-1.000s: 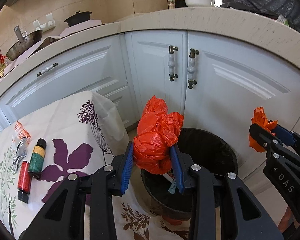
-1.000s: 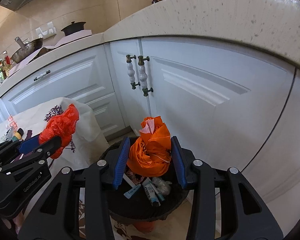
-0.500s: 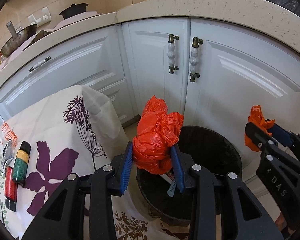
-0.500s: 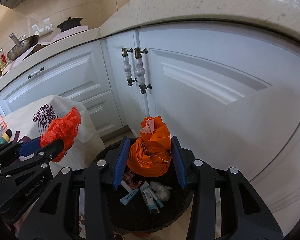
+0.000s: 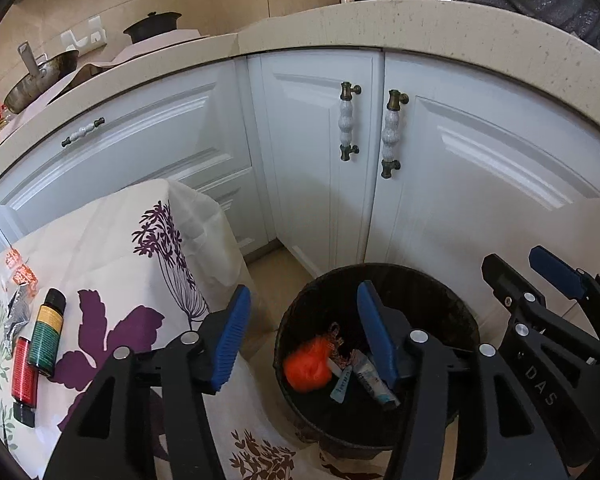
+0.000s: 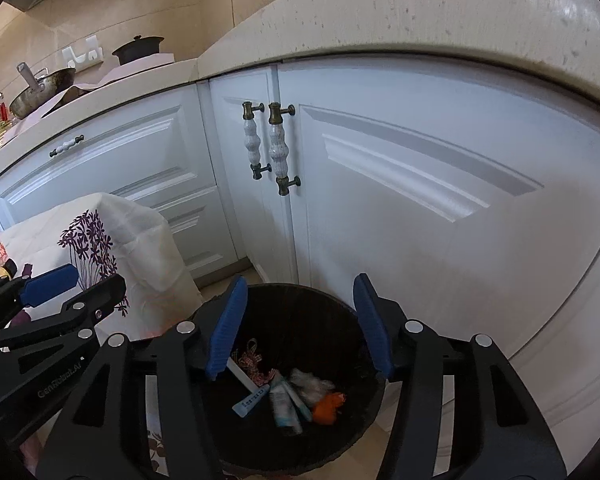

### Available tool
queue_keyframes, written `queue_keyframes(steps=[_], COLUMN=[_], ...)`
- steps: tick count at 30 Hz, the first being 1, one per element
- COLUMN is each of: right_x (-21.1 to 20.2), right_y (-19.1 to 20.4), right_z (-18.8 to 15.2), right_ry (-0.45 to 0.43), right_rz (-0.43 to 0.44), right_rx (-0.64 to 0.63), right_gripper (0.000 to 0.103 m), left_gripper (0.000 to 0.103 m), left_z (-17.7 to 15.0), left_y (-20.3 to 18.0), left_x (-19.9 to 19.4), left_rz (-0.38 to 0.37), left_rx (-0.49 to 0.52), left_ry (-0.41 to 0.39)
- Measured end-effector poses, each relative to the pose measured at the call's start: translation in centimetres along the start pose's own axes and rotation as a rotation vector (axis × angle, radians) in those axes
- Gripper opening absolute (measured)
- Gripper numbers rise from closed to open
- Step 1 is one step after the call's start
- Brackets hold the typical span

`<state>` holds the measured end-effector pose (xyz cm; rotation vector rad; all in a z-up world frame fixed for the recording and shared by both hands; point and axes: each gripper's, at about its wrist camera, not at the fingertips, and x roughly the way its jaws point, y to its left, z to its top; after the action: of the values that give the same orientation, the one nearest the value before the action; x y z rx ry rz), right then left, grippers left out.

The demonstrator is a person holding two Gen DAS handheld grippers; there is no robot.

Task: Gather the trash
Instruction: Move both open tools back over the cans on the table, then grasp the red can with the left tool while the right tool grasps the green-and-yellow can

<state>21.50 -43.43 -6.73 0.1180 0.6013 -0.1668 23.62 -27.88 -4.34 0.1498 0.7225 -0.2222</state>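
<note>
A black round bin [image 5: 452, 320] [image 6: 300, 296] stands on the floor before the white cabinets. My left gripper [image 5: 304, 332] hovers over its left rim, jaws opening, nothing between them. A red-orange bag [image 5: 308, 368] lies inside the bin beside tubes and a wrapper. My right gripper [image 6: 298, 326] hangs above the bin, jaws opening and empty. A small orange bag [image 6: 328, 406] rests at the bin's bottom among tubes [image 6: 286, 398]. Each gripper shows at the edge of the other's view: the right gripper [image 5: 536, 276] and the left gripper [image 6: 76, 284].
A table with a floral cloth [image 5: 112, 264] stands left of the bin, carrying a green tube [image 5: 46, 332], a red tube [image 5: 22, 380] and foil wrappers [image 5: 16, 308]. White cabinet doors with handles [image 5: 392, 136] rise behind. The counter [image 5: 460, 24] holds pots and bottles.
Both grippers have opened. The red-orange bag has dropped from the left jaws into the bin, and the orange bag has dropped from the right jaws into it.
</note>
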Motion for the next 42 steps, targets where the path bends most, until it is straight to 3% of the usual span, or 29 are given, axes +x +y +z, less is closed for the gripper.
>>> queue_keyframes(steps=[11, 18, 26, 42], right_x=[-5.2, -9.7, -13.8, -18.0], right_y=[1.2, 3.4, 6.4, 13.9], right_z=[1.5, 2.5, 2.6, 0.8], right_ry=[-0.043, -0.107, -0.158, -0.163], right_rz=[-0.020, -0.012, 0.014, 0.113], right_rx=[0.012, -0.001, -0.020, -0.098], right_gripper=[0.058, 0.060, 0.063, 0.064], left_gripper=[0.067, 0.069, 0.074, 0.077], left_z=[0.9, 0.8, -0.4, -5.3], left_y=[1.8, 4.6, 8.7, 17.3], left_x=[-5.4, -9.3, -13.8, -17.7], left_rz=[-0.013, -0.013, 0.040, 0.171], left_rx=[-0.016, -0.056, -0.092, -0.190], left_ry=[-0.087, -0.130, -0.205, -0.210])
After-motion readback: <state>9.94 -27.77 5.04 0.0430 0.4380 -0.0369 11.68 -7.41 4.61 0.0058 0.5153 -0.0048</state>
